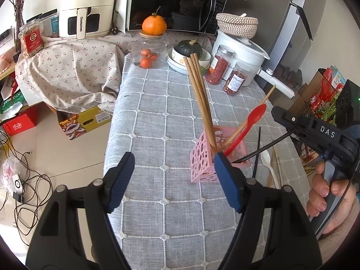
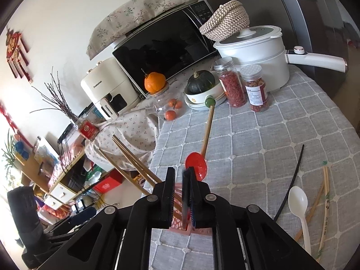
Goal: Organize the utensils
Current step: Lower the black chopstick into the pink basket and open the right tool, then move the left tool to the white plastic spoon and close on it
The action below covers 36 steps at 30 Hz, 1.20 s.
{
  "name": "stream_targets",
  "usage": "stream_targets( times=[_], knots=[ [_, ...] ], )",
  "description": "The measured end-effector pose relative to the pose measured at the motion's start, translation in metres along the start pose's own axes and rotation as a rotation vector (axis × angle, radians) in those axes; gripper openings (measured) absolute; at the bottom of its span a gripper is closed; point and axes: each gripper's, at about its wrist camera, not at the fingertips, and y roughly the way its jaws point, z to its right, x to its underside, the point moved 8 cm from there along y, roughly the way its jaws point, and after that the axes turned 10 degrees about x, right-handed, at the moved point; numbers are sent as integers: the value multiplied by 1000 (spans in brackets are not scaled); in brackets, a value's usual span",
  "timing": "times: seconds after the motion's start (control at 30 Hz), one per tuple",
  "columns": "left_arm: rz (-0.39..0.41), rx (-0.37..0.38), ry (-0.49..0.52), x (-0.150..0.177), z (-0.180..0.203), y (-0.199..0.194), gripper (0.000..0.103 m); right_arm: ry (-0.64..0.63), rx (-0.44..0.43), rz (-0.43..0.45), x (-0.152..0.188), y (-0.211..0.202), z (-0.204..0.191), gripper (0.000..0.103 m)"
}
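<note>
- Left claw (image 1: 174, 157): wide apart, with nothing between the blue pads, hanging above the grey checked tabletop (image 1: 157, 112), just beside the pink perforated plastic holder (image 1: 201, 159).
- Right claw (image 2: 181, 171): only a narrow gap between the pads, directly above the pink holder, gripped at the handle by a hand (image 1: 321, 191).
- Thin black stick (image 1: 263, 146): slanted from under the right claw down to the holder, seen in the left wrist view. Cannot tell whether the pads press on it.
- Standing in the pink holder:
  - a bundle of brown wooden chopsticks (image 1: 199, 94), leaning away from the left claw
  - a red plastic spoon (image 1: 256, 114), bowl up
  - a pale wooden handle with a green end (image 2: 208, 126), tilted toward the bowls at the back
- Lying on the tabletop, to the right of the holder and apart from it:
  - a second black stick (image 2: 292, 175)
  - a white plastic spoon (image 2: 298, 200), just beside that stick
  - pale chopsticks in a clear wrapper (image 2: 326, 202), nearest to the edge
- At the back of the tabletop: a stack of white bowls with a dark green squash (image 2: 200, 82), two clear jars of red dried food (image 2: 234, 87), a white electric pot (image 2: 254, 47).
</note>
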Motion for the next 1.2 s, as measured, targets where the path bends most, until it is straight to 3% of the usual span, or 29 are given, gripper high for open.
stream_targets(
  times=[0.07,0.23,0.5,0.73,0.9,1.2],
  knots=[
    [-1,0,3,0,1,1,73,13,1,5,-4,-4,4,19],
    [-9,3,14,2,6,4,74,42,-1,31,-14,-18,16,36],
    [-17,35,51,4,27,6,74,66,-7,111,-38,-56,35,46],
    [-56,77,133,16,63,16,74,62,63,152,-47,-88,71,55],
    [-94,99,203,28,94,28,74,79,140,110,-39,-93,109,58],
    [-198,140,335,59,155,61,74,99,316,-79,-5,-85,180,60]
  ],
)
